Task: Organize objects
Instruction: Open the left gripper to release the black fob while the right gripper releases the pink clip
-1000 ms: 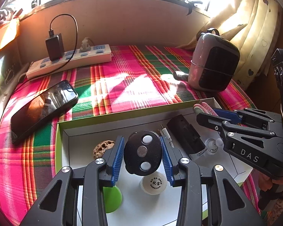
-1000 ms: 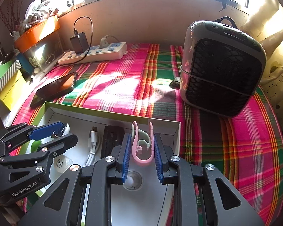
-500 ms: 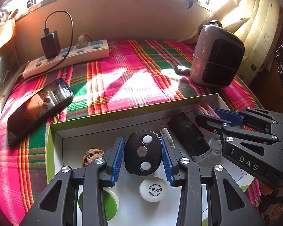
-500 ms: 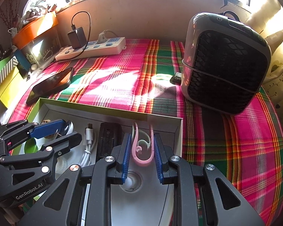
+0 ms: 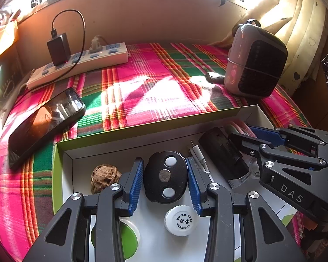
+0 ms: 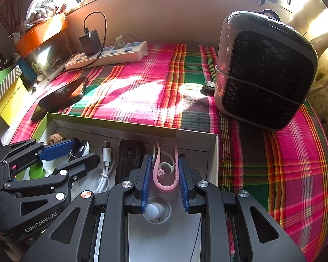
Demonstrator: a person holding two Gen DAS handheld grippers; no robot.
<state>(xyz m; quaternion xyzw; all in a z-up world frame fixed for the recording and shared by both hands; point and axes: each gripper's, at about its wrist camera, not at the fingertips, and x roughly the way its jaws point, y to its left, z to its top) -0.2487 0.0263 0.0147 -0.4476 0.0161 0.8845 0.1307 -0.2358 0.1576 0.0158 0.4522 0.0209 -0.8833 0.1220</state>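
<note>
**Q:** Grippers first: what does each hold, and where?

**A:** Both hang over a shallow white box [image 5: 61, 152] with a green rim, on a plaid cloth [image 5: 142, 83]. The left gripper [image 5: 165, 180] pinches a black oval key fob [image 5: 165, 176] between its blue pads; the fob's long axis runs from 12 to 6 o'clock. The right gripper [image 6: 164, 174] pinches a pink U-shaped ear hook [image 6: 165, 174], open end toward 12.

**Q:** Which way must they go?

**A:** Likely straight down: each item hangs above the box floor, so either hand seems equally near a drop.

**Q:** What lies around them?

**A:** From large to small: a space heater [image 6: 264, 69] at 2 o'clock of the right view, a power strip [image 5: 81, 65] and phone [image 5: 43, 120] toward 10 and 11 outside the box. Inside: a black clip-like block [image 5: 225, 157], a white USB cable [image 6: 106, 166], a walnut [image 5: 103, 175] at 9 of the fob, a white cap [image 5: 181, 220] at 6, crowding the fob's landing spot, and a green lid [image 5: 129, 238].
</note>
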